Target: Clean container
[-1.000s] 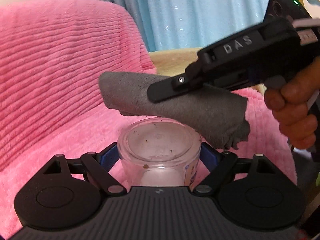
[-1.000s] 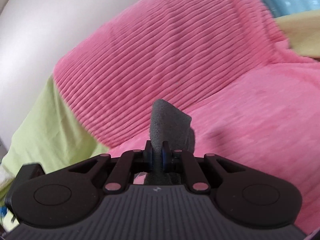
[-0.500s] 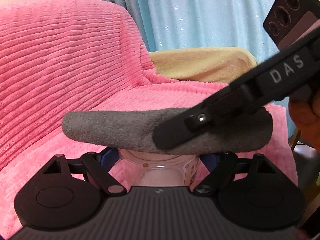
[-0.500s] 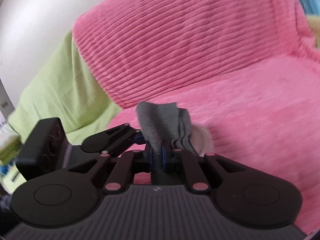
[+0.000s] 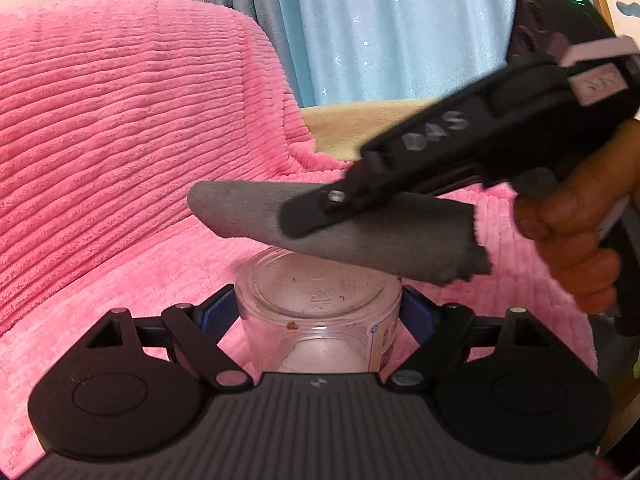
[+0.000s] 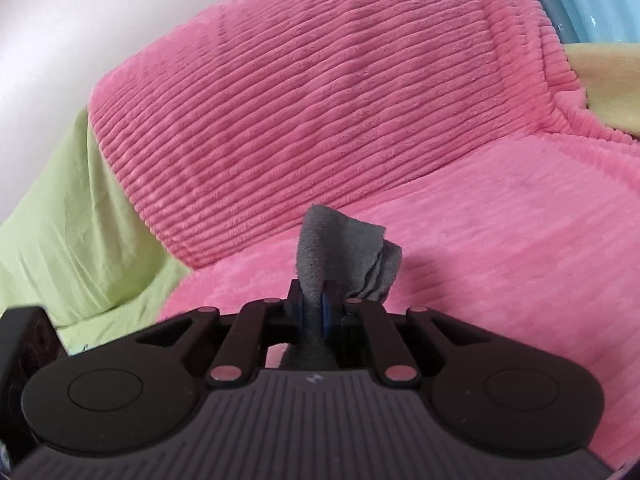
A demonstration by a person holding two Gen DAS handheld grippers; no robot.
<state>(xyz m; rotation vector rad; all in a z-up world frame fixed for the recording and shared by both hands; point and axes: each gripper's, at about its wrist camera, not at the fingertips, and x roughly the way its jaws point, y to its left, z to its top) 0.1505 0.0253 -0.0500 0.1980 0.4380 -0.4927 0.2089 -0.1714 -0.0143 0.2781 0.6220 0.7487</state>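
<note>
Left claw [image 5: 318,312]: fingers clamped on either side of a clear plastic container [image 5: 318,316], holding it out over the pink ribbed blanket [image 5: 120,128] with its mouth facing away from the wrist camera.

Container: see-through, with a label on its right side. Brown specks show on the base and one crumb sits low on the near wall, so it is not clean as it stands.

Right claw [image 6: 316,308]: pinched together on a folded grey cloth [image 5: 340,236]; a person's hand [image 5: 572,236] grips the handle.

Cloth: lies crosswise just above the container's far rim. Whether it touches the rim I cannot tell, as the rim is hidden behind it. In the right wrist view its free end stands up past the fingers.

Step in hand: my reading is a wiping pass, cloth lifted clear of the inside between strokes.

Next move calls for: bringing a cloth end down into the mouth and rubbing base and wall where the specks sit, while the left claw holds firm against the push.

Risk: thin plastic may flex or slip in the grip if pressed hard.

Surroundings: blue curtain [image 5: 400,28] behind, green sheet [image 6: 72,216] to one side.
</note>
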